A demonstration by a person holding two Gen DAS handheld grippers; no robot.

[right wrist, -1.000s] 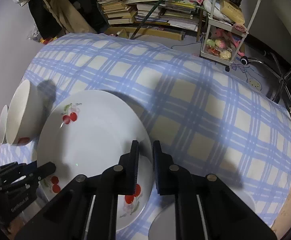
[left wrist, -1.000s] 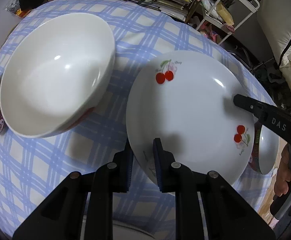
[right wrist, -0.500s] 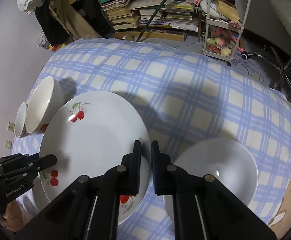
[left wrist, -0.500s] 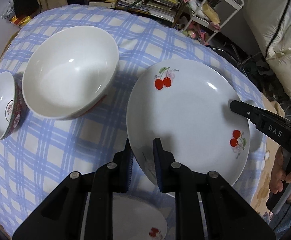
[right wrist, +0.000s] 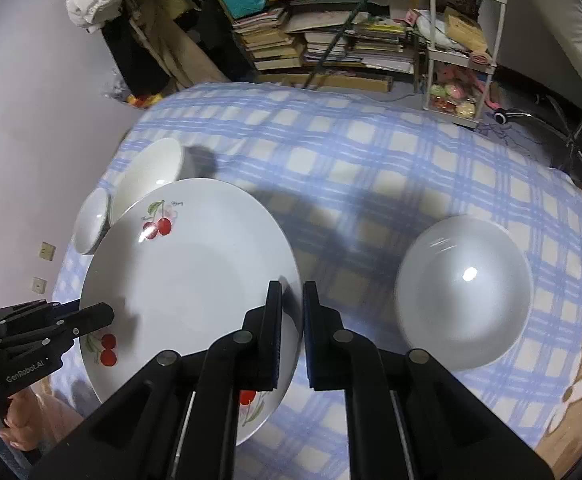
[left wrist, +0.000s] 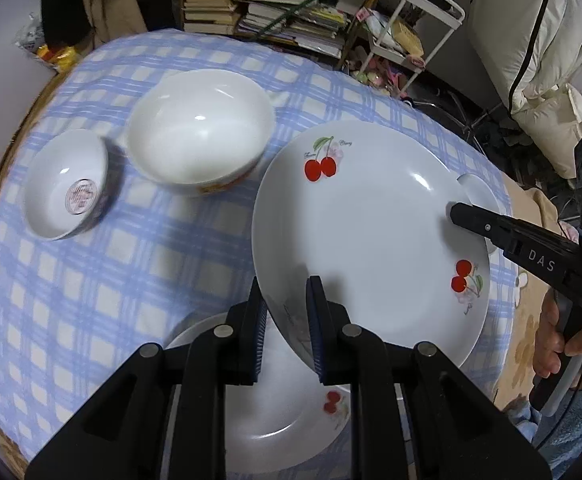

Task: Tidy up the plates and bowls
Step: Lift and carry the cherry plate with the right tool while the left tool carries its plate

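- While both grippers pinch opposite rim edges of the large cherry plate (left wrist: 363, 232), the plate hangs clear above the bench (left wrist: 91, 264), at centre right of the left wrist view and centre left of the right wrist view; the left gripper (left wrist: 287, 320) has its fingers closed on the near rim at lower centre; the right gripper (right wrist: 291, 316) has its fingers closed on the rim at that plate's right edge, nearly meeting across the thin lip.
- The relation that matters, as I judge it: a second cherry plate (left wrist: 275, 400) lies flat directly below the left fingers at lower centre of the left wrist view, so the carried plate sits up and right of it; the left hand is the nearer one to it.
- The plate is round, so it has no long axis; it tilts slightly.
- Materials: glossy white ceramic with red cherry prints, smooth and likely slippery against the pads; a large white bowl (left wrist: 199, 136) and a small patterned bowl (left wrist: 67, 184) stand just beside each other at upper left; another white bowl (right wrist: 463, 292) sits at right of the right wrist view; the cloth is soft blue check.
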